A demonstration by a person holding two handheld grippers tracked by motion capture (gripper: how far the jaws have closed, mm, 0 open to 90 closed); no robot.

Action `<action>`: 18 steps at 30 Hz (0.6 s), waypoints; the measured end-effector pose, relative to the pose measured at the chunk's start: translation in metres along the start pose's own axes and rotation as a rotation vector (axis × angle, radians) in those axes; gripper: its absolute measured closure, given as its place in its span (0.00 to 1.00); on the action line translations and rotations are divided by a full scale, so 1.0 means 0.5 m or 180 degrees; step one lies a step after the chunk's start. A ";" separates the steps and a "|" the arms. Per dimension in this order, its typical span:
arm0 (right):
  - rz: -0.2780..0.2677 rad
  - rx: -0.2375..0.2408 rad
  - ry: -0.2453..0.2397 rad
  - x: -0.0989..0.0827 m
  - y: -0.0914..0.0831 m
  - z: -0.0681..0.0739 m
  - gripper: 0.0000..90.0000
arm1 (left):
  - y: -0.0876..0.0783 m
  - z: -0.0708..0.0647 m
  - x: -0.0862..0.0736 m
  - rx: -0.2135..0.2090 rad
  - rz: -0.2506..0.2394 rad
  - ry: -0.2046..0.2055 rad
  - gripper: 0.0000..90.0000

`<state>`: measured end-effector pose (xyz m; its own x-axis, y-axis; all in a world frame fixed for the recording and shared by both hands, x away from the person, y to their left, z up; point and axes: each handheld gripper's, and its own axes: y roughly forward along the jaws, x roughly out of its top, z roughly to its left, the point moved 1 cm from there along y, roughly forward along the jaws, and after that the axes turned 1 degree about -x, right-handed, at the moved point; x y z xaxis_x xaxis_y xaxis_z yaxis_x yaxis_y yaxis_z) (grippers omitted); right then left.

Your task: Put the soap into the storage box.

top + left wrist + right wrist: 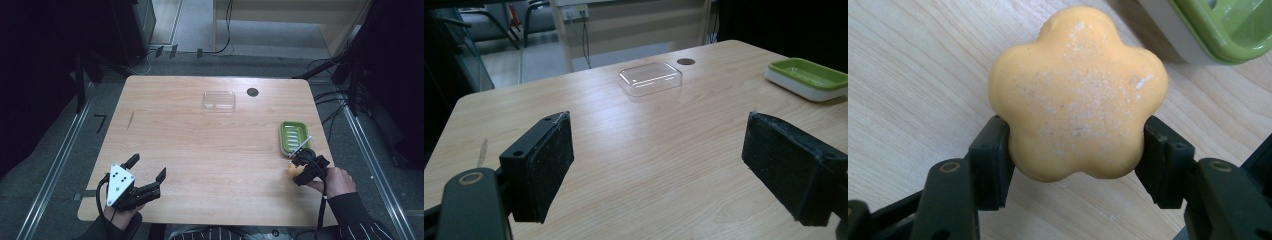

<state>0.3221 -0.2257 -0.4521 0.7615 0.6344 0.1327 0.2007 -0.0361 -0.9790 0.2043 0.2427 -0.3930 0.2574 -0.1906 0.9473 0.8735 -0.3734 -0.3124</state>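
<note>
Right hand-held gripper [1075,150] is clamped on an orange flower-shaped soap [1078,92], pads pressing both sides, low over the desk [210,150] at its near right edge, just beside the green soap dish [294,137]. Left hand-held gripper [656,165] sits released at near left, nothing between its pads. Clear plastic lid [219,100] lies far centre.

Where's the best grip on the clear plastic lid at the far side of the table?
Grip the clear lid across its two long edges from above, jaws straddling the narrow width. It lies flat and shallow with rounded corners, so there's little side wall to catch. The left gripper is open with nothing between its jaws; a wide opening probably suffices.
</note>
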 end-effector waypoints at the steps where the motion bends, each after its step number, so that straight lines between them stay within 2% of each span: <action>1: -0.0023 0.0003 0.0014 0.000 -0.002 -0.002 0.44 | 0.000 0.000 0.000 0.0000 0.0000 0.0000 0.15; 13: -0.0115 0.0036 0.0157 0.008 -0.018 -0.011 0.44 | 0.001 0.000 0.000 -0.0005 0.0004 0.0002 0.15; 18: -0.0152 0.0039 0.0141 0.014 -0.023 -0.015 0.44 | 0.001 0.000 0.000 -0.0010 0.0009 0.0007 0.15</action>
<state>0.3299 -0.2265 -0.4388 0.7778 0.6004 0.1859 0.2302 0.0032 -0.9731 0.2048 0.2423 -0.3932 0.2589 -0.1935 0.9463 0.8714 -0.3758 -0.3152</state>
